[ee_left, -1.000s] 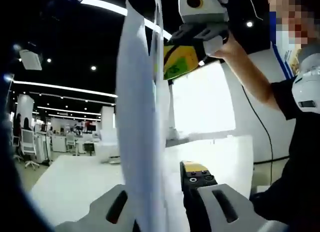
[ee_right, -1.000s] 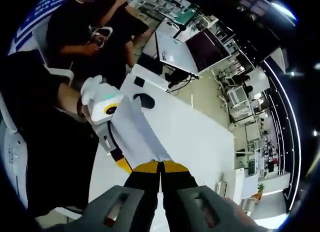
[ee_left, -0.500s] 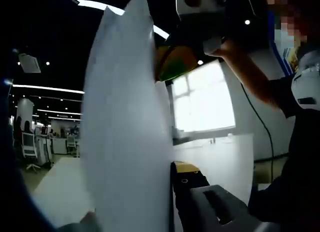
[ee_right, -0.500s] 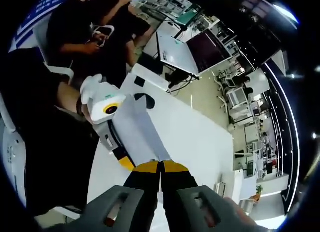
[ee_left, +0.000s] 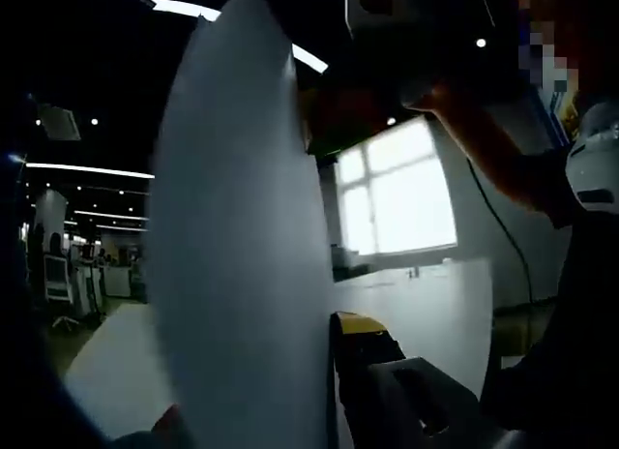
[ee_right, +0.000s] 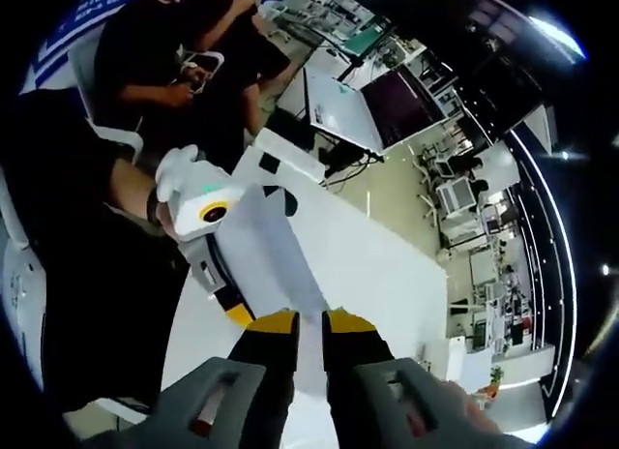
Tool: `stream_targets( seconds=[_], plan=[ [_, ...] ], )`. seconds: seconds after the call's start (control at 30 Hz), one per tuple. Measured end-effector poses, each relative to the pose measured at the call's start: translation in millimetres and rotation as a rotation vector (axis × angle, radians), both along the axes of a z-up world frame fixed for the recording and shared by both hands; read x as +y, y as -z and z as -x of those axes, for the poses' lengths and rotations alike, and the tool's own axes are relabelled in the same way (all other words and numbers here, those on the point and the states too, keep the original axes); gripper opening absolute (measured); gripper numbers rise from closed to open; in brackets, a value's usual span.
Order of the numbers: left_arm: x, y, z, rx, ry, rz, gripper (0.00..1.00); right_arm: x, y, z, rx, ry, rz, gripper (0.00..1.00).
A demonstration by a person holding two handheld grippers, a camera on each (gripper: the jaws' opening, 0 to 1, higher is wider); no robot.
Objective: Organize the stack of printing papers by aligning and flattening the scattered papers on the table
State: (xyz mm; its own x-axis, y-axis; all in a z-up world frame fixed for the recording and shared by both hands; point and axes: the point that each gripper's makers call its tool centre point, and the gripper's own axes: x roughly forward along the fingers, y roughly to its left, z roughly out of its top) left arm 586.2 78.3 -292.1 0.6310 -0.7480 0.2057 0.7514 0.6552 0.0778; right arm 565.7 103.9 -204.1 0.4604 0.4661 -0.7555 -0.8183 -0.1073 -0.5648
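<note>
I see a stack of white printing papers (ee_left: 242,275) standing on edge above the white table (ee_left: 426,304). My left gripper (ee_left: 321,335) is shut on its lower end; the sheets hide the left jaw. In the right gripper view the same papers (ee_right: 271,255) rise from the left gripper (ee_right: 227,299) toward my right gripper (ee_right: 311,323). The right jaws stand a little apart, with the top edge of the papers in the gap. The right gripper (ee_left: 324,110) also hangs dark above the sheets in the left gripper view.
The person's forearm (ee_left: 484,130) reaches in from the right. Seated people (ee_right: 184,43) are beyond the table's (ee_right: 387,275) far end. Dark small items (ee_right: 280,193) lie on it, and a desk with a monitor (ee_right: 387,101) stands behind.
The right jaws, shut on the papers' top edge before, have parted slightly. The sheets have turned broader toward the left gripper's camera.
</note>
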Motion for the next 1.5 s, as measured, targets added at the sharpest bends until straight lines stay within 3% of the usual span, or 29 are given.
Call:
stream_targets(
  seconds=[0.47, 0.83, 1.0, 1.5],
  plan=[
    [2.5, -0.4, -0.3, -0.003, -0.009, 0.001, 0.06, -13.0, -11.4, -9.2, -0.028, -0.016, -0.051, 0.23],
    [3.5, -0.8, -1.2, -0.001, -0.019, -0.003, 0.06, -57.5, -19.2, -34.5, -0.04, 0.078, -0.101, 0.28],
    [2.9, -1.4, -1.4, -0.003, -0.021, -0.006, 0.06, -70.0, -21.3, -34.6, -0.03, 0.105, -0.146, 0.3],
    [2.3, -0.5, -0.6, 0.0, -0.023, -0.006, 0.06, -114.1, -30.0, -43.2, -0.018, 0.187, -0.319, 0.5]
  ],
)
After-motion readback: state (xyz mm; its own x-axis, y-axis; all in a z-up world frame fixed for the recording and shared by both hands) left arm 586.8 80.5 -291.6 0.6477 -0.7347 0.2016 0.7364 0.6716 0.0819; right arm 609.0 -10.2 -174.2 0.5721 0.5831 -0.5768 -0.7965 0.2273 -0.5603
